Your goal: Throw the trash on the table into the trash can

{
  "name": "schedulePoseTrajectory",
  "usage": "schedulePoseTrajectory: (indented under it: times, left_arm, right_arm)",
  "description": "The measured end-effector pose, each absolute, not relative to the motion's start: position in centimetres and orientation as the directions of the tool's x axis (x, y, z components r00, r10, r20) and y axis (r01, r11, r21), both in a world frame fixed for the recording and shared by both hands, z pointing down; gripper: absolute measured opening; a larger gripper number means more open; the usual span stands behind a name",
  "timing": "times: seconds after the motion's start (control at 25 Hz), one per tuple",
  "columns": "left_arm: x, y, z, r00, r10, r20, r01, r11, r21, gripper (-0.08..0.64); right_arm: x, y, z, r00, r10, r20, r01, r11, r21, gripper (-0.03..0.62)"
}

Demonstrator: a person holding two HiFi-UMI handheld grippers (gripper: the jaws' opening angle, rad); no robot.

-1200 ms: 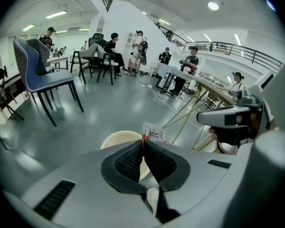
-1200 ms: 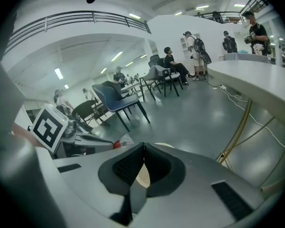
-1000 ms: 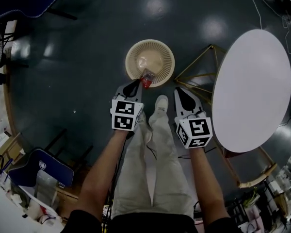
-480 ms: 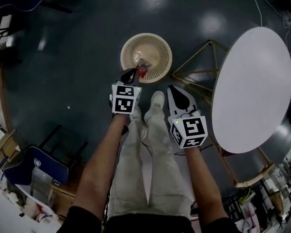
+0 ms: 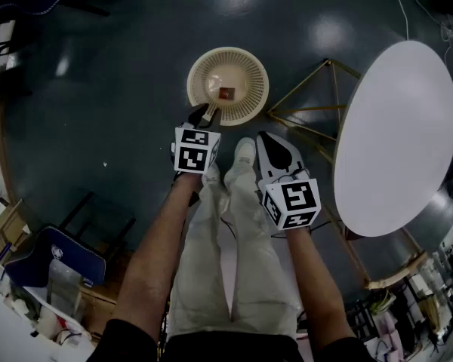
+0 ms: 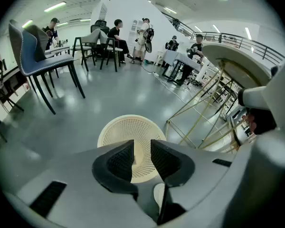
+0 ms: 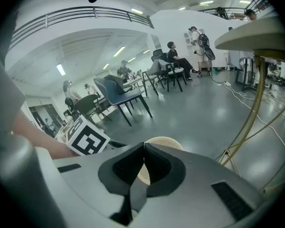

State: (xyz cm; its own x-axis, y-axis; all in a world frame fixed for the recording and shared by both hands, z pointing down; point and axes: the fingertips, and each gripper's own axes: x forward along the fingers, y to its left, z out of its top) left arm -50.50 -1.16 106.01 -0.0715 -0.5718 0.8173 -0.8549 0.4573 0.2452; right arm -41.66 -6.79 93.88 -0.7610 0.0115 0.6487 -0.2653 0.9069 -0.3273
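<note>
As left tool opens empty, trash lies beyond.

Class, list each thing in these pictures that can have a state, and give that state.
trash can: upright on the floor, with the piece of trash inside.
piece of trash: lying inside the trash can.
left gripper: open, jaws have just been opening, nothing between them.
right gripper: shut, empty.
</note>
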Motion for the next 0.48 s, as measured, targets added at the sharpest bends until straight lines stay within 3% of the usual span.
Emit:
schedulePoseTrajectory:
  times: [0.48]
  left_arm:
    - [-50.8, -0.2, 102.6, -0.070, -0.602, 0.796, -0.870, 0.427, 0.247, 0.081]
  right_arm:
    - [-43.0, -5.7, 91.4, -0.780, 0.010, 0.626, -0.250, 0.912, -0.327, 0.018]
